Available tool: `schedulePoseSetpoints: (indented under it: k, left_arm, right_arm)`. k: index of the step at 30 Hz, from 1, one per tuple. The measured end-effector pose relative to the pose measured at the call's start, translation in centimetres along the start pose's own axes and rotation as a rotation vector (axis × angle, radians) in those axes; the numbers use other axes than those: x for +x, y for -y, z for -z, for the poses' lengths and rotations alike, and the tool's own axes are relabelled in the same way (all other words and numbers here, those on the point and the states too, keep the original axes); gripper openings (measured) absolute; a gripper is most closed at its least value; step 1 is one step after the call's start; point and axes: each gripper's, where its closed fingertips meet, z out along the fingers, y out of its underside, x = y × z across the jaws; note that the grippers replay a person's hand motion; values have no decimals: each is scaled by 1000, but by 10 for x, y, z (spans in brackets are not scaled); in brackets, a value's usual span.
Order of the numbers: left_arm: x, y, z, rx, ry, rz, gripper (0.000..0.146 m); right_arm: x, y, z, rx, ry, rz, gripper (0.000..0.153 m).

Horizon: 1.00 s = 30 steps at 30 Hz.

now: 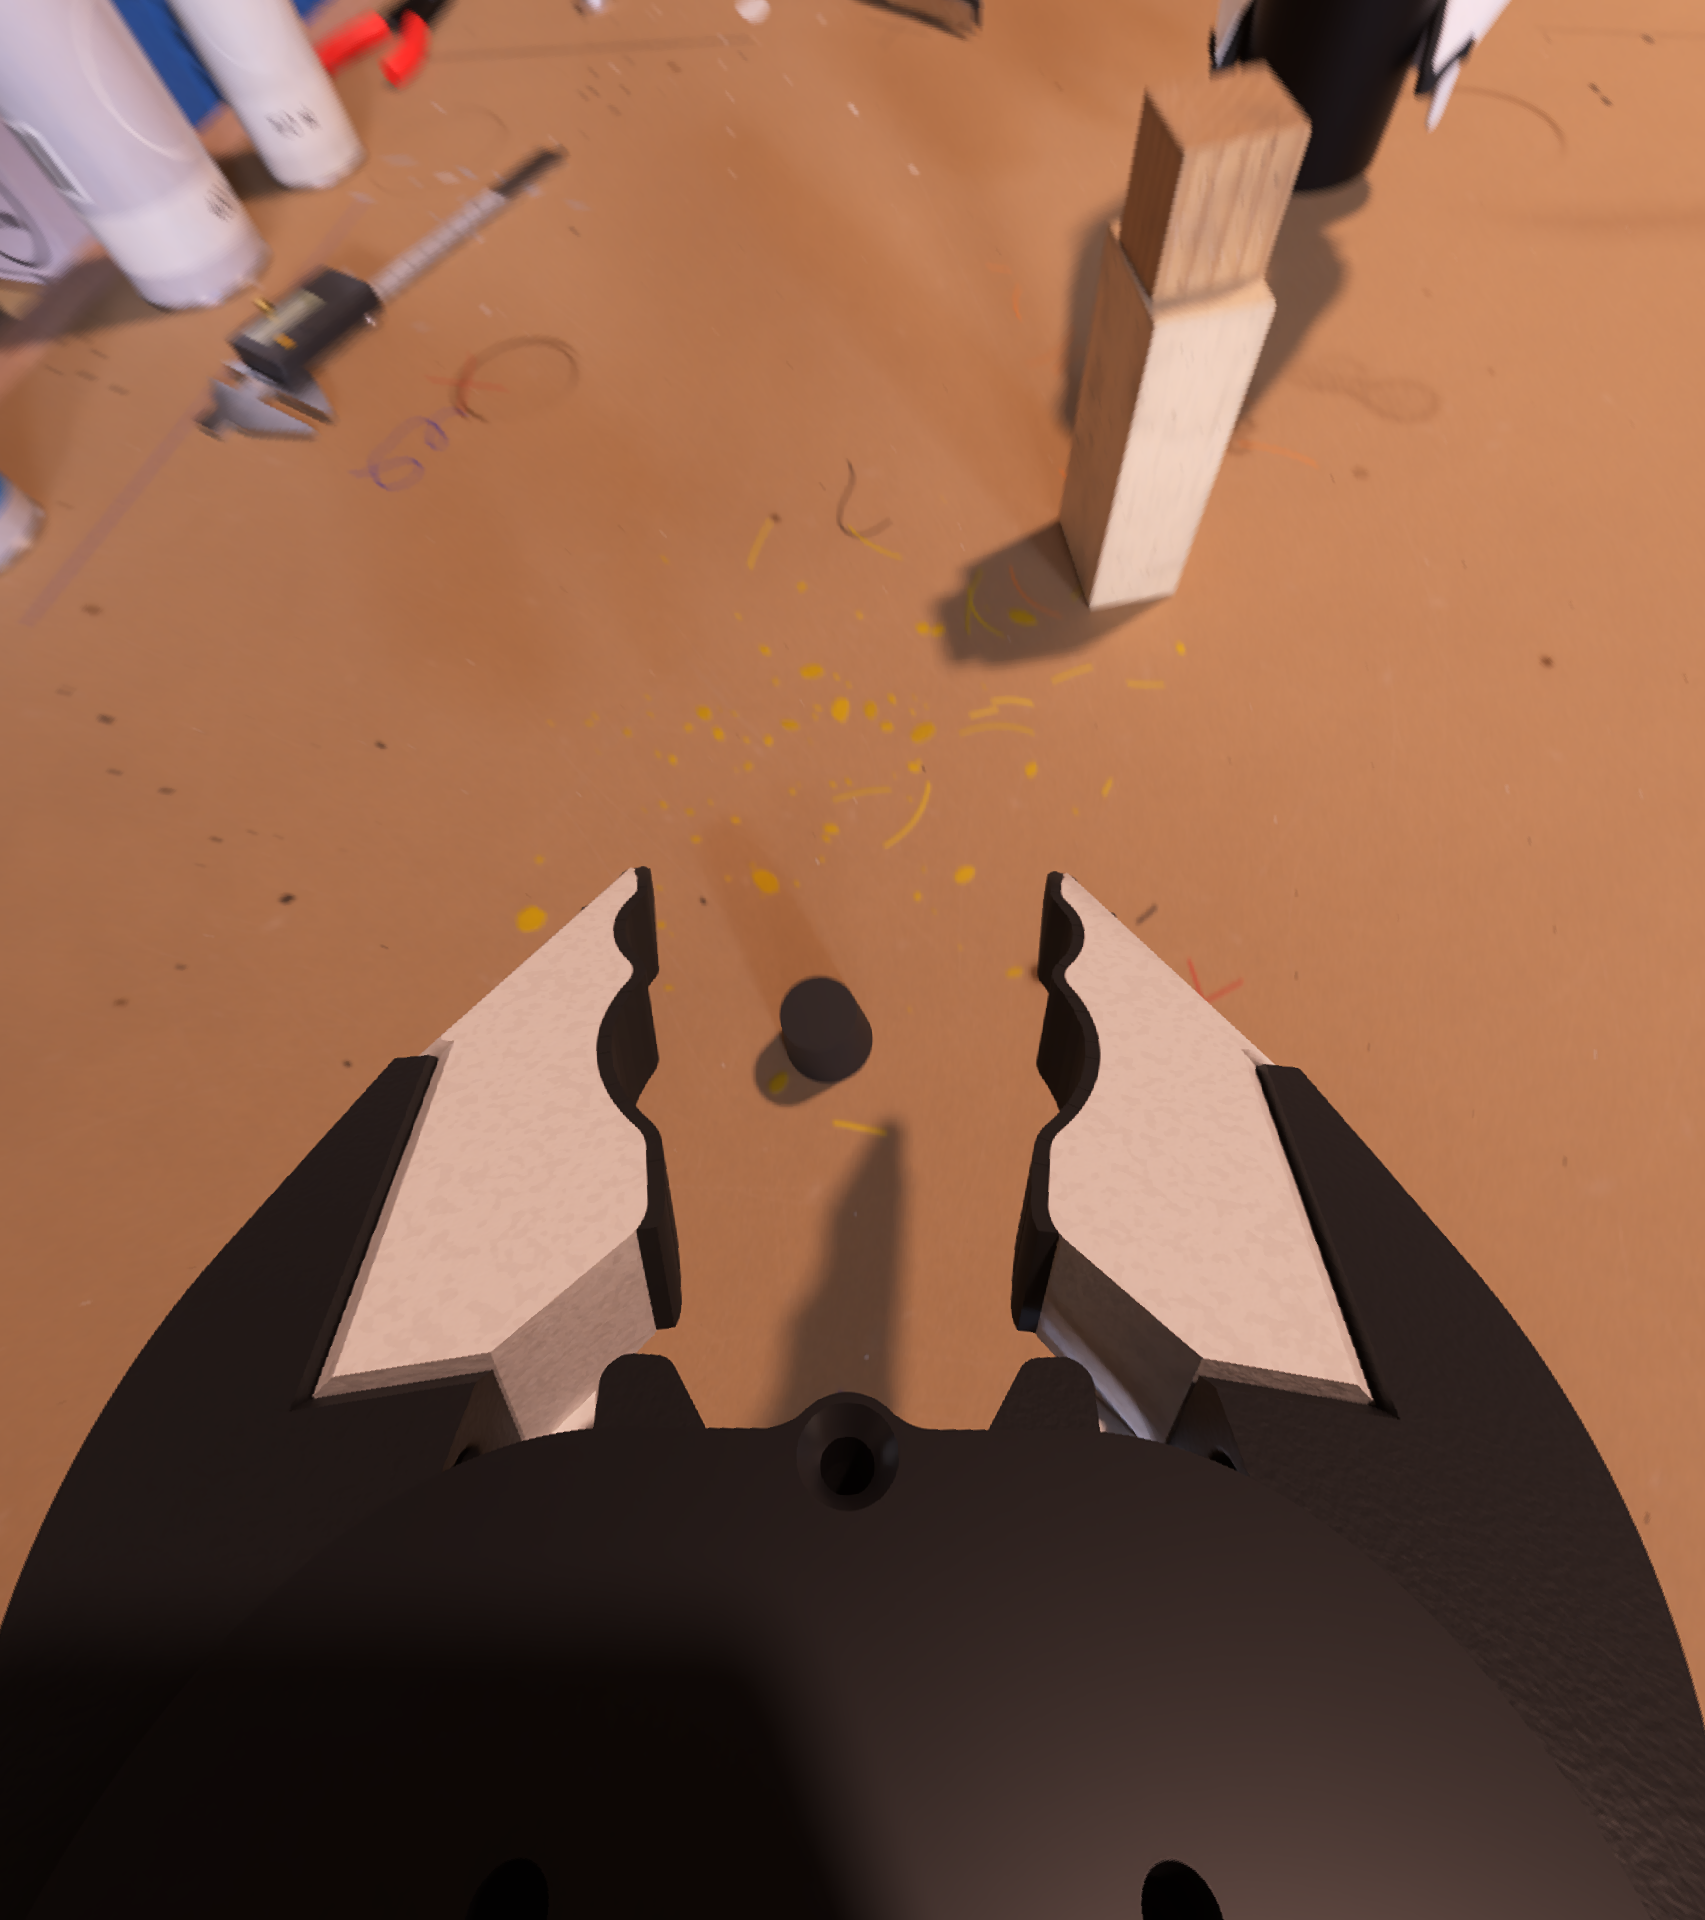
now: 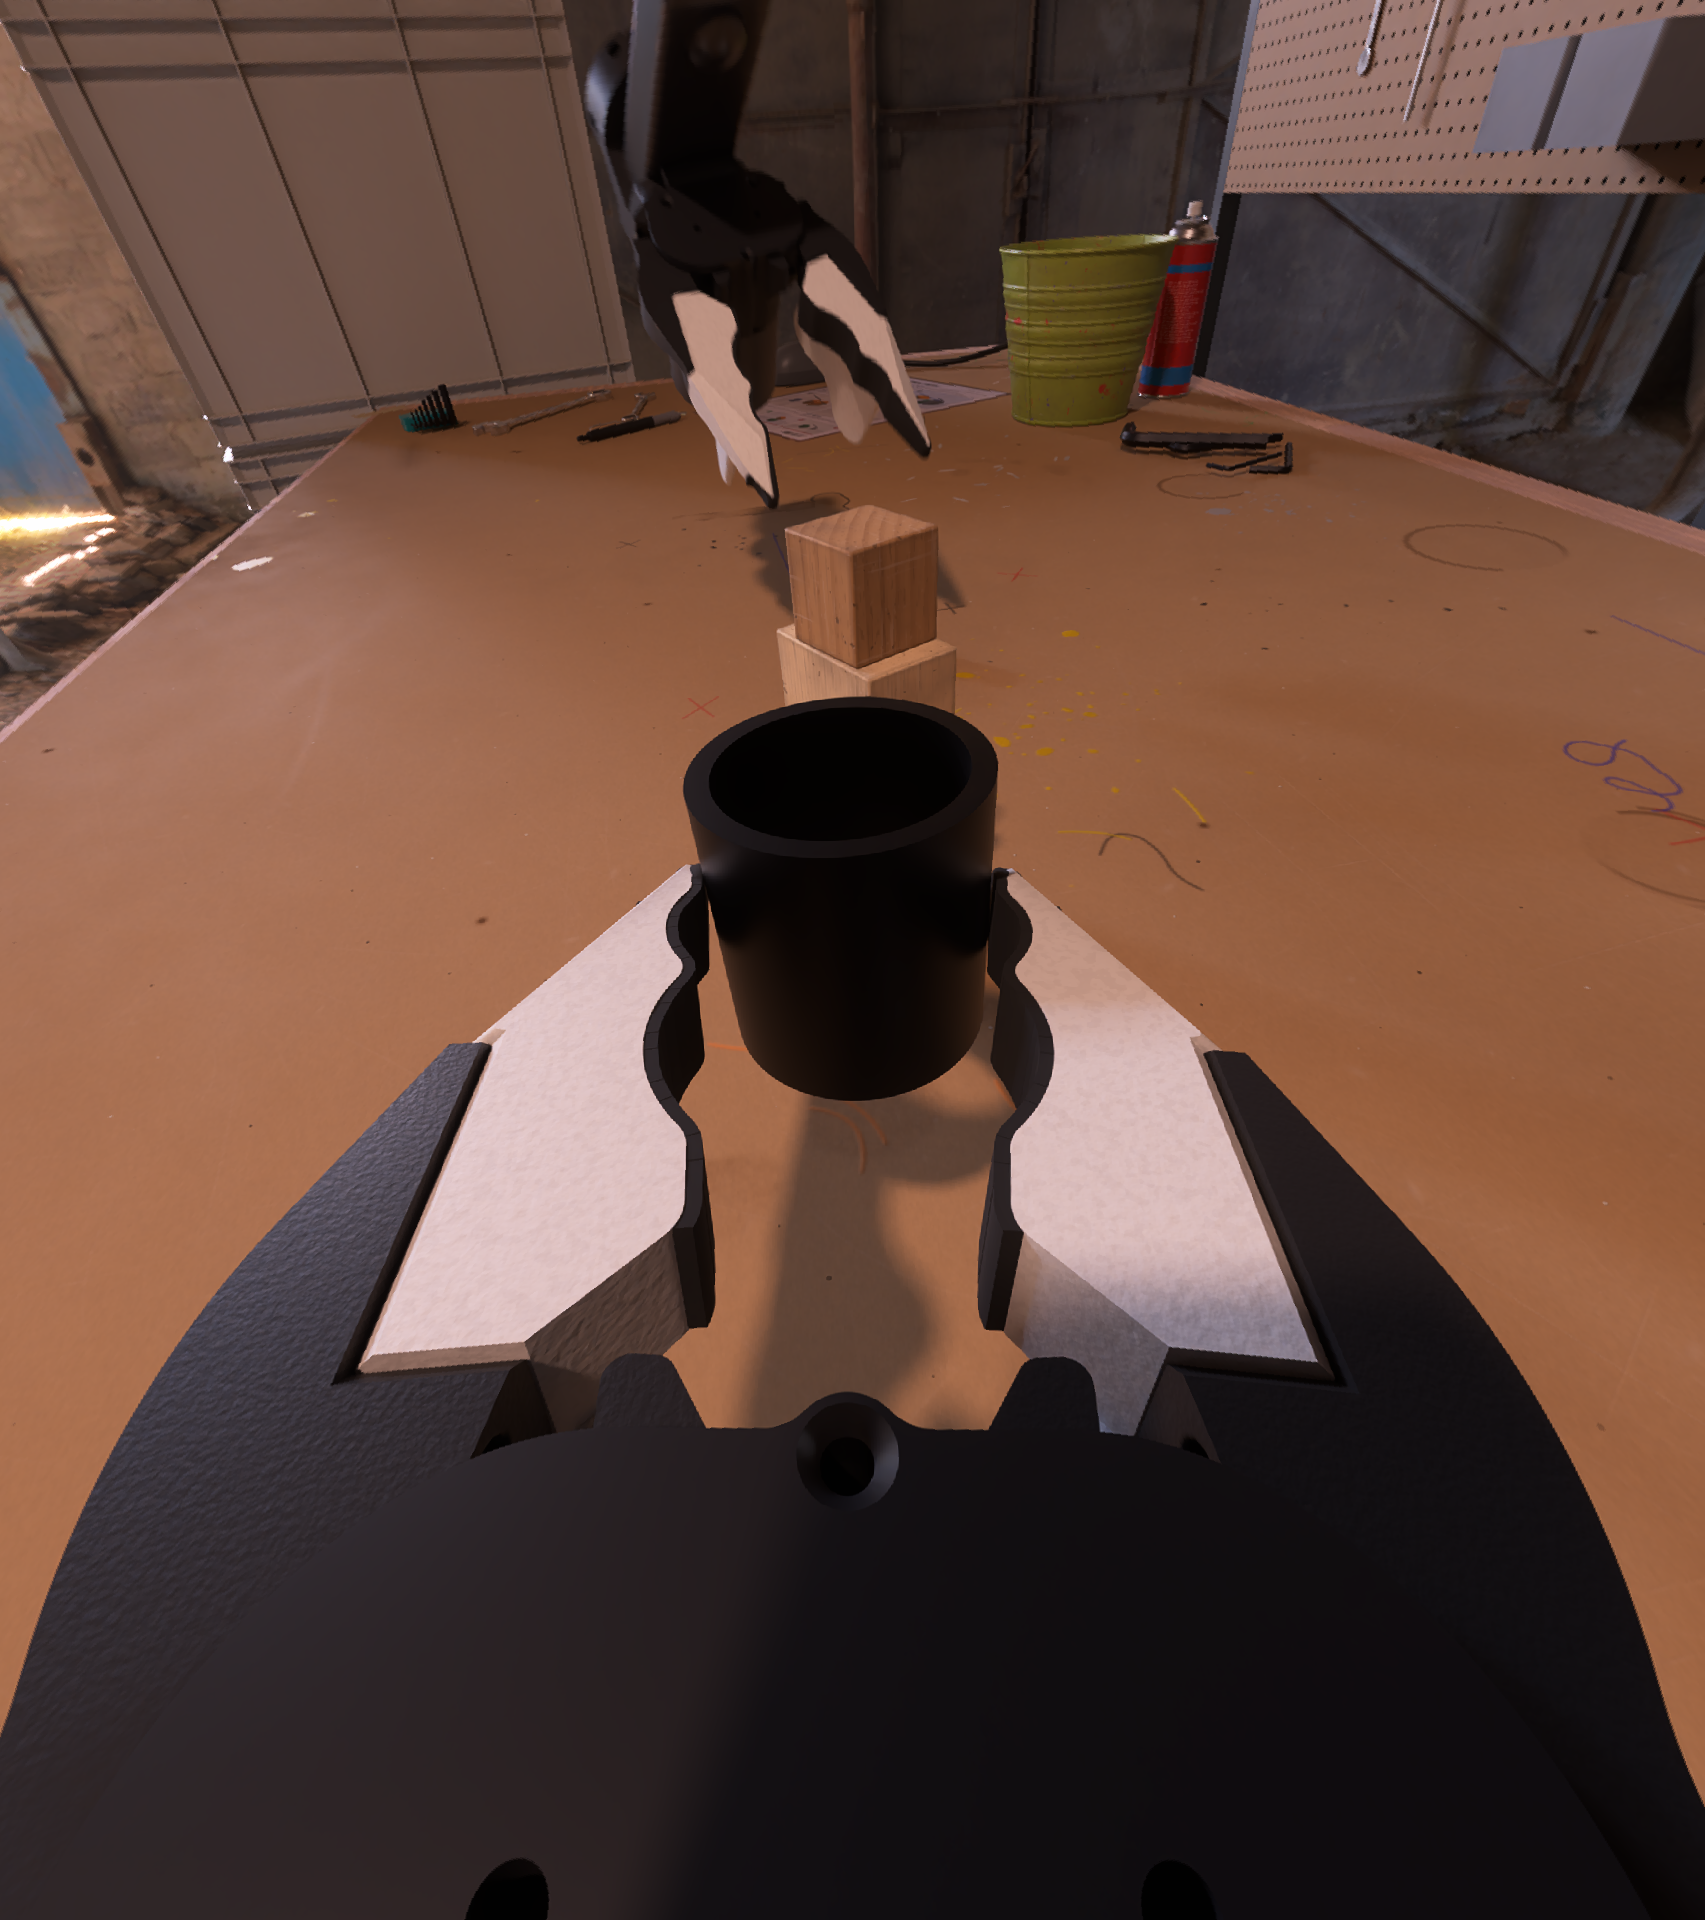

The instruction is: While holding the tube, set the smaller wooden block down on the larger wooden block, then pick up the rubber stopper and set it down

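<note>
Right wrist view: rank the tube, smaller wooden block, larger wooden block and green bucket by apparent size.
1. Tube, nearest the camera.
2. Green bucket.
3. Smaller wooden block.
Unranked: larger wooden block, mostly hidden behind the tube.

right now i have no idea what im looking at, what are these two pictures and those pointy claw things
Those claws are two-finger grippers, each with a camera looking forward along its fingers, so each picture is one gripper's own view.

In the left wrist view, the left hand-held gripper is open above a brown workbench. A small black rubber stopper rests on the bench between its fingers, not gripped. Farther off, the smaller wooden block sits on top of the larger wooden block.

In the right wrist view, the right hand-held gripper is shut on a black tube, holding it upright. Behind it are the same stacked blocks and the left gripper hanging above them. At the back stand a green bucket and a spray can.
</note>
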Motion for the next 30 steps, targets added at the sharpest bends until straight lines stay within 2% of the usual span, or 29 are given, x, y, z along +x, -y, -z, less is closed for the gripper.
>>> schedulePoseSetpoints:
  k: [7, 16, 20, 25, 30]
  left_arm:
    - [1, -26, -16, -72, -146, -38, 65]
    - [-6, -37, -25, -31, -267, -57, 49]
    - [-6, -45, -27, -30, -303, -67, 40]
    - [-6, -46, -29, -35, -306, -93, 37]
    - [-8, -56, -30, -111, -313, -98, 33]
  right_arm:
    - [-3, -1, 0, -8, 19, 6, 54]
    - [-7, -2, -1, -18, 36, 24, 54]
    - [-8, -2, -1, -16, 40, 24, 54]
    - [-8, -2, -1, -15, 46, 15, 54]
    - [-9, -1, 0, -6, 49, 16, 54]
